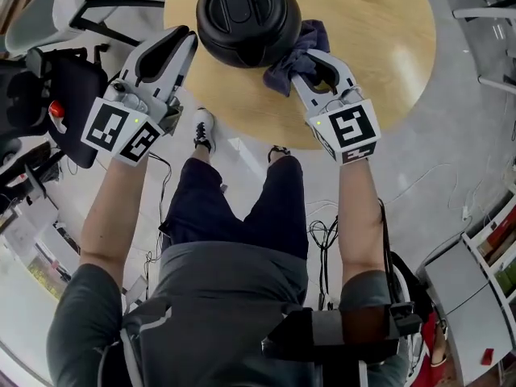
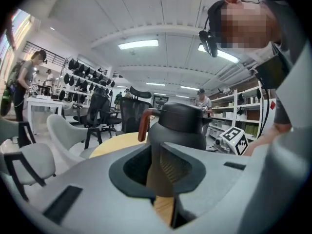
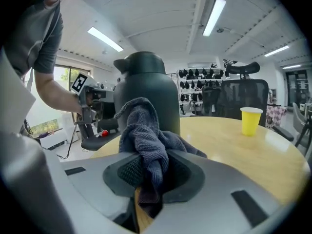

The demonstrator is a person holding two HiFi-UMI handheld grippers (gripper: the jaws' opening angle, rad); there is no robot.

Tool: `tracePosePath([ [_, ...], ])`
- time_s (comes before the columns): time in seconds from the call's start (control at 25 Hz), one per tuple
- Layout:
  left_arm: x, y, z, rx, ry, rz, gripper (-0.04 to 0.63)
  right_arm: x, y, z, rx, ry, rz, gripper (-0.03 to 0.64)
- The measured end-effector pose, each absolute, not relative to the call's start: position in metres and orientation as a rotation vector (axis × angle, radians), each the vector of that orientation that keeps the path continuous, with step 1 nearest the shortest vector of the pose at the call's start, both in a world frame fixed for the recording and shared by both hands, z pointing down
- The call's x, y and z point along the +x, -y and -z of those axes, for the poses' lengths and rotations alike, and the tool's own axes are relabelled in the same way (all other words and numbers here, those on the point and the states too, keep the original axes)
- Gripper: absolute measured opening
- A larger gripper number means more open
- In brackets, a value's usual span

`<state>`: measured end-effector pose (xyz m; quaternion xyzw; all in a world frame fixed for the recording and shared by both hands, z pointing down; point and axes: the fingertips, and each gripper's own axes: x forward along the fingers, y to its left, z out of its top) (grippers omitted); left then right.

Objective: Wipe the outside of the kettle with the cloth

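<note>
Right now the right gripper point(image 3: 148, 179) pinches a bunched dark cloth point(image 3: 144, 135), carried just ahead of it at the black kettle's point(image 3: 146, 82) side, likely ready for wiping. The left gripper point(image 2: 163, 177), jaws narrowly parted and empty, hovers near the kettle's opposite side, perhaps to steady it. A yellow cup point(image 3: 251, 121) stands well off to the right gripper's right on the table point(image 3: 234, 150); nothing blocks the kettle.
</note>
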<state>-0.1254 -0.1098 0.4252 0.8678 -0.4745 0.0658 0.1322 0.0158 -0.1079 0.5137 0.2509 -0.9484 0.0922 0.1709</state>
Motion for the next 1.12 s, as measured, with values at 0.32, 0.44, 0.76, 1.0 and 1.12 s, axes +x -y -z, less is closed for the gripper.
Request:
tracePosePath([
  [0.32, -0.127, 0.095, -0.414, 2.454, 1.486, -0.192, 0.014, 0.022, 0.109, -0.484, 0.663, 2.763, -0.287, 0.103],
  [0.44, -0.125, 0.089, -0.404, 2.415, 1.501, -0.201, 0.009, 0.025, 0.112, -0.441, 0.655, 2.846, -0.273, 0.102],
  [0.76, -0.111, 0.079, -0.371, 2.331, 1.548, -0.161, 0.009, 0.016, 0.130, -0.355, 0.501, 2.951, -0.155, 0.102],
  [1.0, -0.116, 0.080, -0.373, 2.318, 1.560, -0.158, 0.009, -0.001, 0.136, -0.367, 0.387, 2.958, -0.124, 0.102],
  [1.12, -0.117, 0.087, -0.377, 2.320, 1.565, -0.157, 0.009, 0.006, 0.137, -0.378, 0.392, 3.014, -0.213, 0.103],
])
